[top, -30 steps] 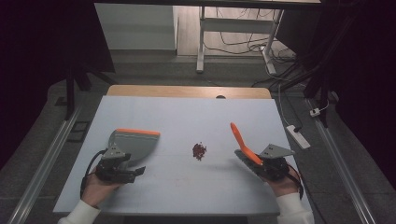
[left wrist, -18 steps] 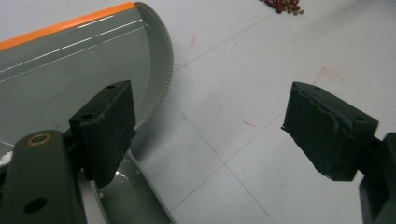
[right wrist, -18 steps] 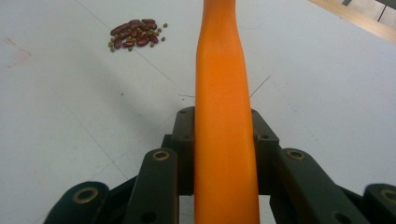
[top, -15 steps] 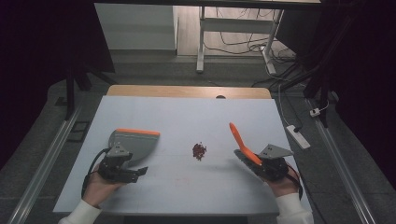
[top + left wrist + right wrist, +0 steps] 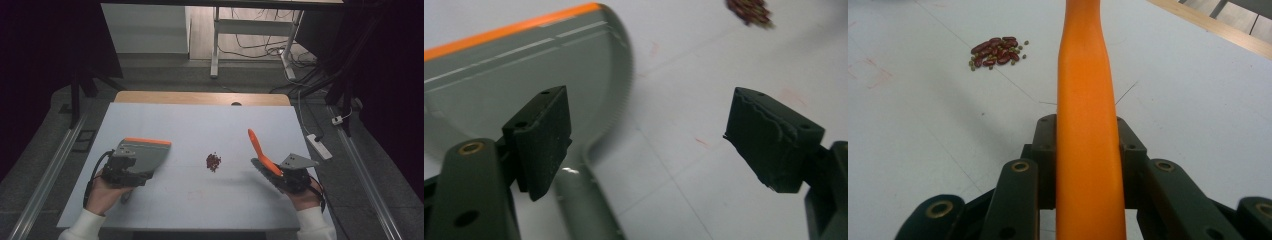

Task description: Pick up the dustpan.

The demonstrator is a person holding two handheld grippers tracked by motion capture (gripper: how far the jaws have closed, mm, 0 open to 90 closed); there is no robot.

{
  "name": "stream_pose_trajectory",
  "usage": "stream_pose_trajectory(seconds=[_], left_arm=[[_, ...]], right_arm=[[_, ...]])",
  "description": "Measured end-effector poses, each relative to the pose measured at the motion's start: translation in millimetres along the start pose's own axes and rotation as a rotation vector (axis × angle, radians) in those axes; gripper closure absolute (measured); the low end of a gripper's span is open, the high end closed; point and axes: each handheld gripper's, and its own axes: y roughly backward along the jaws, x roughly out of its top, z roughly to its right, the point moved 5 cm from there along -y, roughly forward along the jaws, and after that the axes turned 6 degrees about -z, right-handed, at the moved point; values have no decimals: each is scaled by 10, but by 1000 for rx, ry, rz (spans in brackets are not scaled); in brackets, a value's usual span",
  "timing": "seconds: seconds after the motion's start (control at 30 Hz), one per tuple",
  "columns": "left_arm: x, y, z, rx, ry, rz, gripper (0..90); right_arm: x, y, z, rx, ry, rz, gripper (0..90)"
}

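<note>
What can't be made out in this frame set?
- Brush: far tip cut off by the top edge of the right gripper view; bristles hidden behind the right gripper in the high view.
- Dustpan: handle end cut off by the bottom edge, left gripper view.
- Beans: too small to count, high view; blurred, left gripper view.

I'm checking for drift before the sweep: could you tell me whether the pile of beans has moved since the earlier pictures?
No. The pile of beans sits at the same spot on the table, midway between the dustpan and the orange brush.
</note>
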Motion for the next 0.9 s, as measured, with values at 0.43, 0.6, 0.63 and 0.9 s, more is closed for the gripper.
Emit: stream_pose_trajectory(seconds=[0.43,0.6,0.63,0.9], left_arm=[[-109,143,-331,28,112,-16,198],[-212,128,-337,23,147,-49,196],[-212,128,-337,23,147,-49,194],[-301,-36,-312,-3,176,-119,193]], right_arm=[[13,13,-21,14,-9,8,698],[28,7,-48,14,-8,8,698],[25,0,-52,13,-4,4,698],[14,-10,-53,10,-3,-4,698]])
